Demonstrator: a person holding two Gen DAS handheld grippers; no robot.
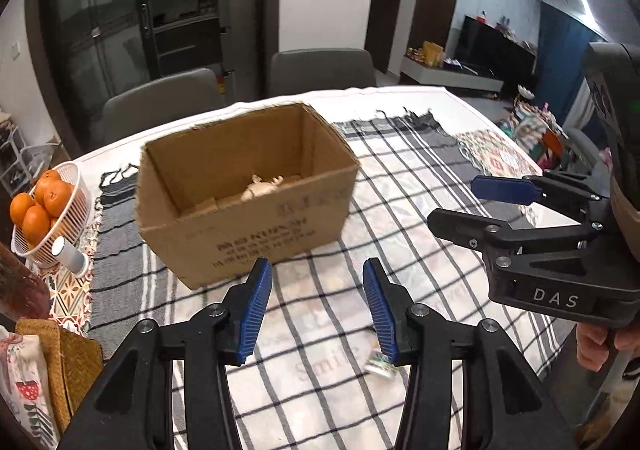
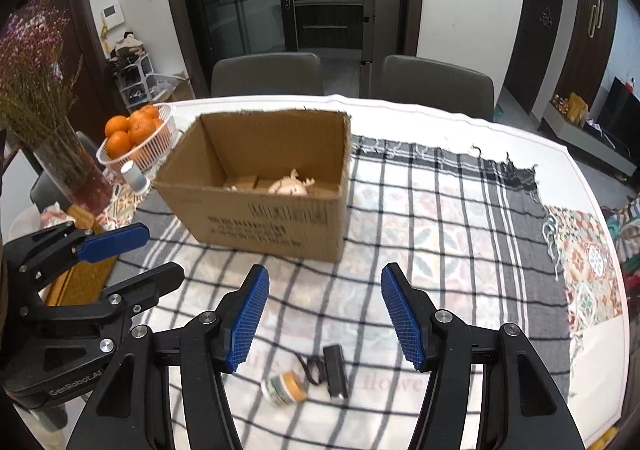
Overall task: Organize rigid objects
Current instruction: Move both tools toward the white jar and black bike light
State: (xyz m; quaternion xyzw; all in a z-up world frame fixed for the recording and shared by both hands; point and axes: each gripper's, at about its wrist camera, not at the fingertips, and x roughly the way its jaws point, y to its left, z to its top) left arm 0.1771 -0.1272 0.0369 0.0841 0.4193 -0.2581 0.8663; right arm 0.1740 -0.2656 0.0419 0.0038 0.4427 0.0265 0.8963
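An open cardboard box [image 1: 244, 218] [image 2: 276, 222] stands on the checked cloth. A pale beige figurine [image 1: 262, 186] [image 2: 290, 186] lies inside it. On the cloth near me lie a small round patterned roll [image 2: 285, 387] [image 1: 378, 362] and a black rectangular device with a cord [image 2: 335, 370]. My left gripper [image 1: 318, 310] is open and empty, short of the box; it also shows in the right wrist view [image 2: 146, 254]. My right gripper [image 2: 325, 318] is open and empty above the two small objects; it also shows in the left wrist view [image 1: 456, 202].
A white basket of oranges [image 1: 52, 210] [image 2: 138, 138] and a small white-capped cylinder [image 1: 70, 254] [image 2: 135, 176] stand left of the box. A vase of dried flowers [image 2: 52, 118] is at far left. Two grey chairs [image 2: 268, 74] stand behind the table.
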